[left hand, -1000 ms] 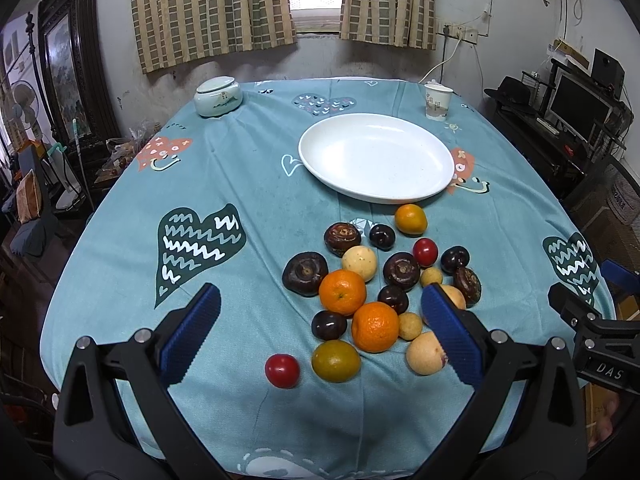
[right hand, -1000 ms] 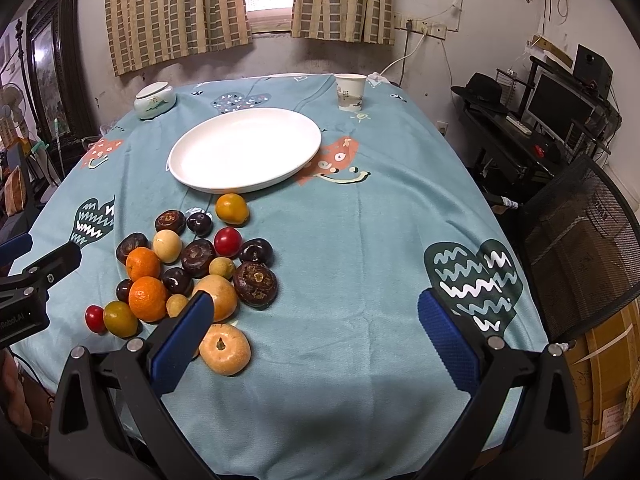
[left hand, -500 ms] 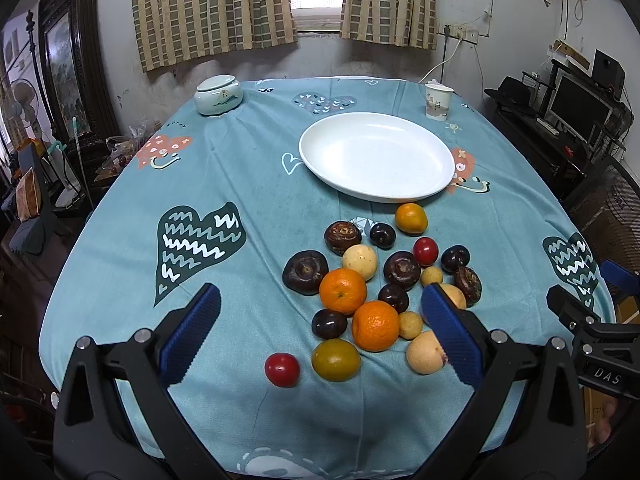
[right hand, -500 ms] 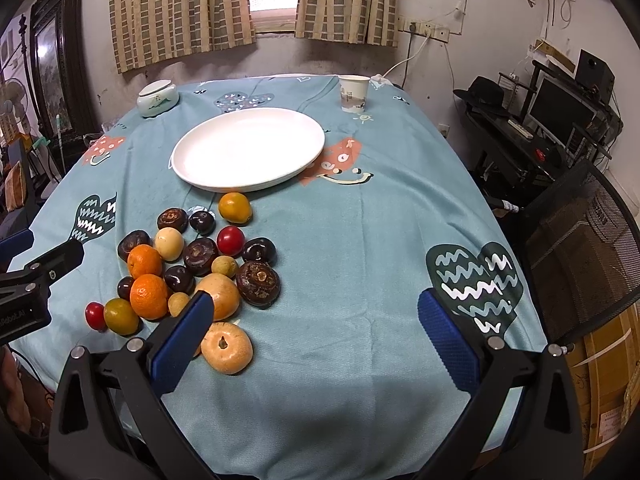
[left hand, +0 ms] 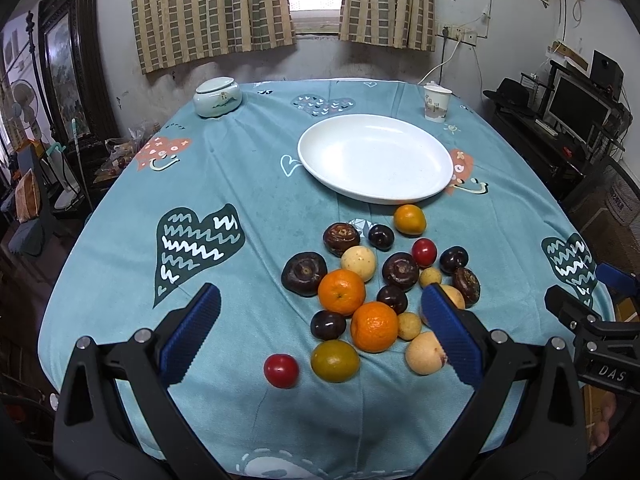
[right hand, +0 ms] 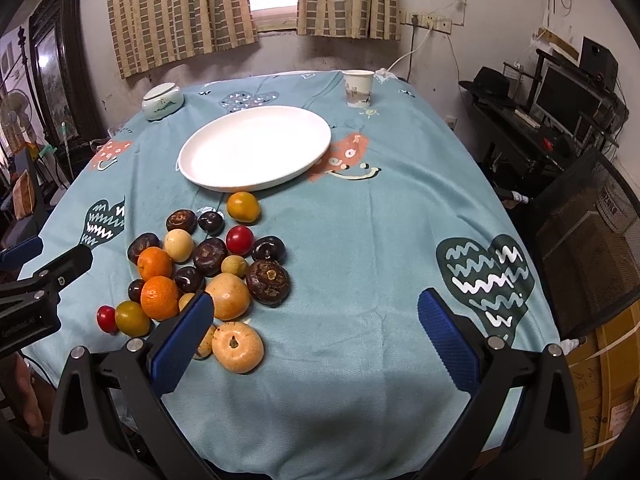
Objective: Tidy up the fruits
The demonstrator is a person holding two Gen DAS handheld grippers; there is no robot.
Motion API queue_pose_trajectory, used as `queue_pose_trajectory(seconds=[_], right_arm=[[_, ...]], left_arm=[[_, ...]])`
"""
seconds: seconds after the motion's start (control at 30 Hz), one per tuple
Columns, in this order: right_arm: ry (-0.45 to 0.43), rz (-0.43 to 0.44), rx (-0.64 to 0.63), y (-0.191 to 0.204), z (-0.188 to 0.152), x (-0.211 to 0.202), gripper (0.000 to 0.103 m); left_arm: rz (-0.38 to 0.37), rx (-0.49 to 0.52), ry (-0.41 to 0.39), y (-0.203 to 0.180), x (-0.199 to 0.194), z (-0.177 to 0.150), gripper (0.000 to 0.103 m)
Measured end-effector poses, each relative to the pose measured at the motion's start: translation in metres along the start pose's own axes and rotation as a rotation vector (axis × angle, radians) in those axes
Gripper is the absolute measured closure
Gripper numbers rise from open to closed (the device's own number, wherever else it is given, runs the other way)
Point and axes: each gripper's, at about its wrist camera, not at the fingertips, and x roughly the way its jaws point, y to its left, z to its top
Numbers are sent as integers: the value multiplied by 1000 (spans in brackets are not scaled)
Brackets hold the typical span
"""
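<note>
a small room with striped curtains (left hand: 212,12) and a window holds a big table under a blue cloth (left hand: 248,184) with hearts on it. the cloth is soft, so round fruit will likely stay put and not roll far. a large white plate (left hand: 376,156) sits in the middle, past the fruit, and it has nothing on it. it looks like the place where the fruit should go, so no fruit has been sorted yet. the left gripper (left hand: 320,336) hangs low over the near edge with its two blue fingers wide apart and nothing between them. the right gripper (right hand: 316,340) hangs the same way beside it, fingers wide apart and holding nothing. both seem ready to pick. the pile of fruit (left hand: 376,276) lies on the cloth between the plate and the grippers, packed close so many pieces touch. there are two bright oranges (left hand: 342,292), some dark brown fruits (left hand: 304,274), pale yellow ones (right hand: 238,346) and small dark plums. a little red fruit (left hand: 281,371) sits alone at the near edge, just beside a green-yellow one (left hand: 335,361). it may be the easiest first pick for the left gripper, since nothing crowds it. at the far end stand a lidded bowl (left hand: 218,97) and a paper cup (left hand: 437,103), out of the way.
</note>
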Motion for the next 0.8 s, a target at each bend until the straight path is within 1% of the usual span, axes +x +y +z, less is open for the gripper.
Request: queue_pose_trajectory(seconds=[0.27, 0.43, 0.57, 0.63, 0.7, 0.8], right_arm=[[10, -2, -2, 1, 0, 2, 1], [-6, -3, -39, 7, -1, -1, 1], [-9, 13, -64, 8, -6, -2, 1], [-7, 50, -87, 6, -16, -3, 1], [-2, 108, -112, 6, -28, -4, 1], [37, 222, -124, 7, -48, 3, 2]], left_arm=[[-1, 2, -6, -1, -1, -1, 2], [2, 5, -6, -2, -1, -2, 2], [10, 2, 6, 6, 0, -7, 2], [26, 4, 26, 15, 3, -18, 2], [45, -2, 46, 24, 8, -31, 2], [23, -18, 77, 36, 13, -53, 2]])
